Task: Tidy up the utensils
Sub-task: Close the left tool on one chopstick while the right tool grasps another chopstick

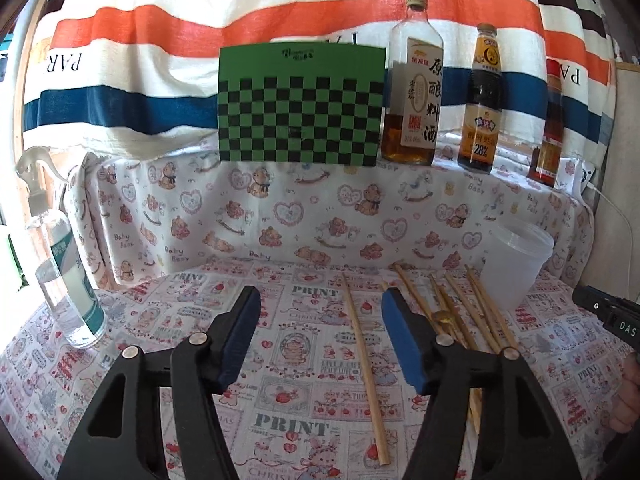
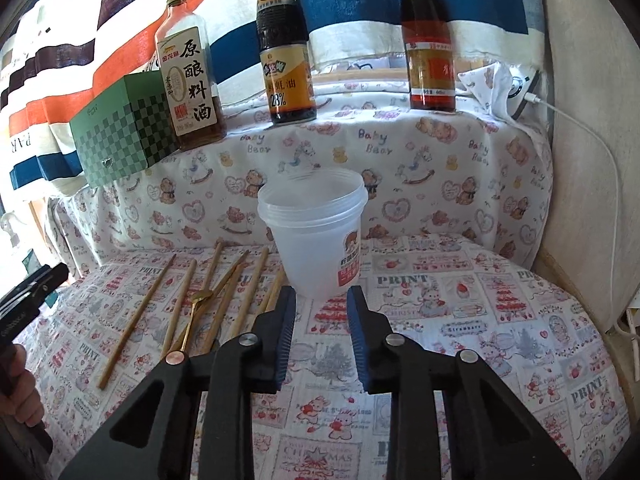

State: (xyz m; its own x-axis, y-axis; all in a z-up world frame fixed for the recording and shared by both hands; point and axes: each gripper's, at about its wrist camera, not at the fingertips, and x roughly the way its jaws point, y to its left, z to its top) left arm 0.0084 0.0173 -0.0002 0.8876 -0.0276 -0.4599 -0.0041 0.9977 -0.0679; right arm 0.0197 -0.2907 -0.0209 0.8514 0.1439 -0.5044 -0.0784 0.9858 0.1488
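Several wooden chopsticks lie on the printed tablecloth. One chopstick lies apart, under the gap of my left gripper and close to its right finger. The others fan out beside a small gold spoon. The left gripper is open, above the cloth, with nothing between its blue pads. A translucent plastic cup stands upright just beyond my right gripper. That gripper is open with a narrower gap and holds nothing. The chopsticks and the spoon lie to its left.
A raised ledge at the back carries a green checkered box, a cooking wine bottle, a dark sauce bottle and a red-capped bottle. A spray bottle stands at the left. A white cable hangs at the right.
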